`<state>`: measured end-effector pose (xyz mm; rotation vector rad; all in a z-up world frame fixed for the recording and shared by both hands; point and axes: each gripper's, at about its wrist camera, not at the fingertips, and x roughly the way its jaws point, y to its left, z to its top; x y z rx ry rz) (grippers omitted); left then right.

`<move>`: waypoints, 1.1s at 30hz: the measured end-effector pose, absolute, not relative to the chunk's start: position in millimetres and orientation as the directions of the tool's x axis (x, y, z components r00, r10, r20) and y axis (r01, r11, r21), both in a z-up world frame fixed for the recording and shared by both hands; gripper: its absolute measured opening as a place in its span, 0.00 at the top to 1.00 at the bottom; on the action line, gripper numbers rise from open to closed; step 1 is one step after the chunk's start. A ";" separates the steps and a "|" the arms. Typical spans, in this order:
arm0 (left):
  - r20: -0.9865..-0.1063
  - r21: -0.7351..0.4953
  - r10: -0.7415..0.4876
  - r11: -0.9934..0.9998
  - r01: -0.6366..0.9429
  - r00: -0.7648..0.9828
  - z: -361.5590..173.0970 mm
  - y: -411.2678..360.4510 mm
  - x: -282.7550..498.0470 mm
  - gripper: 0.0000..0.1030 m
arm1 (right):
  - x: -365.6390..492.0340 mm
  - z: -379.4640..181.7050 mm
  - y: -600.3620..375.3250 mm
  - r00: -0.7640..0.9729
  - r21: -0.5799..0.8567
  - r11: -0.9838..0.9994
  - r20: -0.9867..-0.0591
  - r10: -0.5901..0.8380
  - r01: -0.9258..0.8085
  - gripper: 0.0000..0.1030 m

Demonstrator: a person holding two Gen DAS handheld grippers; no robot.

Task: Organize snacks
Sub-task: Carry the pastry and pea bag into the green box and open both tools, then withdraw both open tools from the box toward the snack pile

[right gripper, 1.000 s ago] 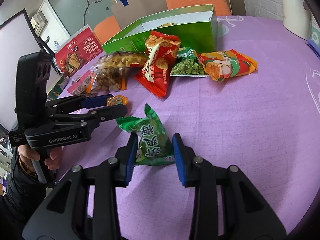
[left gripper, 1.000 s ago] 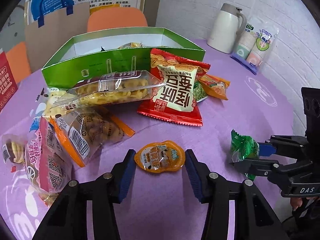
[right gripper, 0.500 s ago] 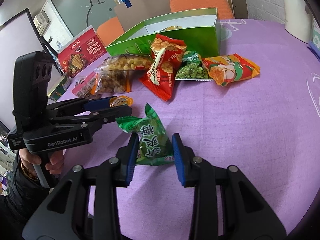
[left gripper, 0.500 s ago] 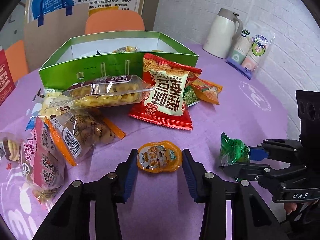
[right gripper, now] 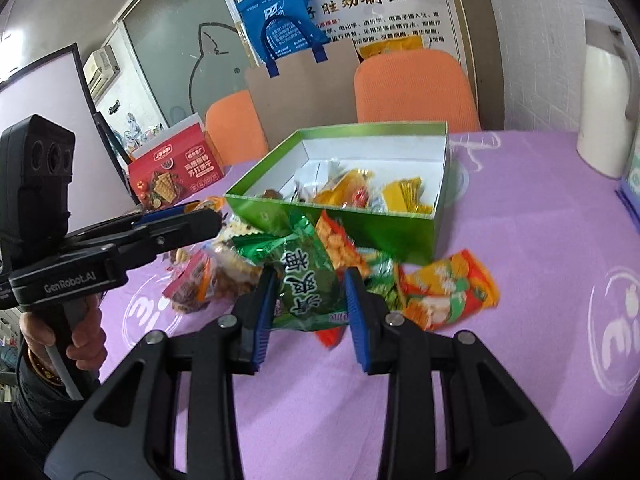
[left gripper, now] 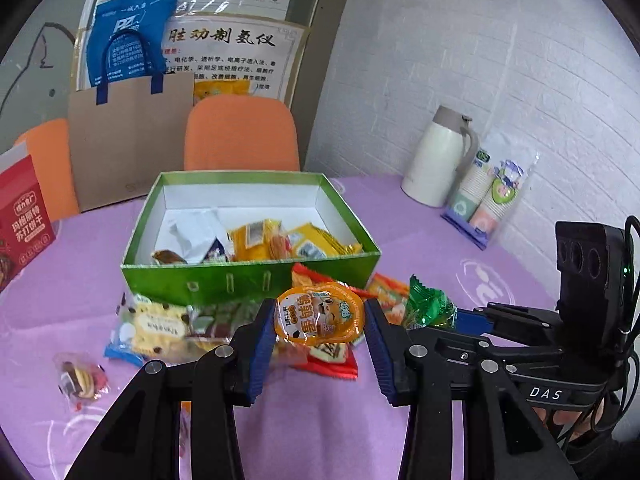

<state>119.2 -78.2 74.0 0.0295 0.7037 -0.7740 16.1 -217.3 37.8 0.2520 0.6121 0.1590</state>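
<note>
My left gripper (left gripper: 320,322) clamps an orange jelly cup (left gripper: 319,316) between its blue pads, lifted clear of the purple table (left gripper: 320,432). My right gripper (right gripper: 310,292) pinches a green packet (right gripper: 308,284) the same way, also off the cloth. In the left view the right gripper sits at three o'clock, its packet just beside the cup. The green box (left gripper: 248,278) stands open at twelve o'clock, yellow and white packs inside. Loose snacks (left gripper: 160,324) lie heaped against its near wall, from seven to one o'clock of my pads. A white jug (left gripper: 436,160) and stacked paper cups (left gripper: 488,196) stand at two o'clock.
</note>
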 end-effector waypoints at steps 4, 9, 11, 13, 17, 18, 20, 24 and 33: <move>-0.586 -0.236 -0.609 0.759 0.607 0.535 88.1 -81.3 150.7 0.58 | 44.4 42.6 -232.8 0.819 0.293 0.954 -0.531 0.216 -0.062 0.65; -0.606 -0.232 -0.567 0.797 0.557 0.558 89.1 -88.6 192.5 0.57 | 77.9 33.2 -244.4 0.806 0.299 0.953 -0.553 0.211 -0.045 0.65; -0.619 -0.236 -0.555 0.807 0.542 0.556 85.6 -91.5 207.4 0.57 | 91.7 29.7 -249.8 0.797 0.306 0.951 -0.564 0.217 -0.042 0.65; -0.632 -0.237 -0.543 0.815 0.528 0.554 80.0 -93.0 222.5 0.57 | 106.4 23.6 -253.5 0.786 0.308 0.951 -0.580 0.215 -0.033 0.65; -0.661 -0.240 -0.520 0.829 0.505 0.540 64.9 -95.0 247.3 0.57 | 132.5 10.0 -258.3 0.766 0.322 0.946 -0.602 0.225 -0.025 0.65; -0.668 -0.241 -0.515 0.833 0.498 0.537 60.3 -94.7 252.5 0.57 | 138.0 6.6 -259.2 0.762 0.320 0.947 -0.608 0.224 -0.024 0.64; -0.679 -0.236 -0.505 0.838 0.492 0.533 51.8 -95.6 261.2 0.56 | 147.6 -0.7 -259.8 0.746 0.304 0.952 -0.629 0.219 -0.024 0.61; -0.692 -0.247 -0.504 0.838 0.486 0.516 38.5 -94.3 268.1 0.10 | 139.1 2.6 -253.9 0.772 0.234 0.971 -0.608 0.185 -0.048 0.13; -0.699 -0.232 -0.457 0.873 0.429 0.550 32.5 -83.1 258.7 0.03 | 114.1 9.3 -260.3 0.787 0.247 0.969 -0.594 0.168 -0.020 0.00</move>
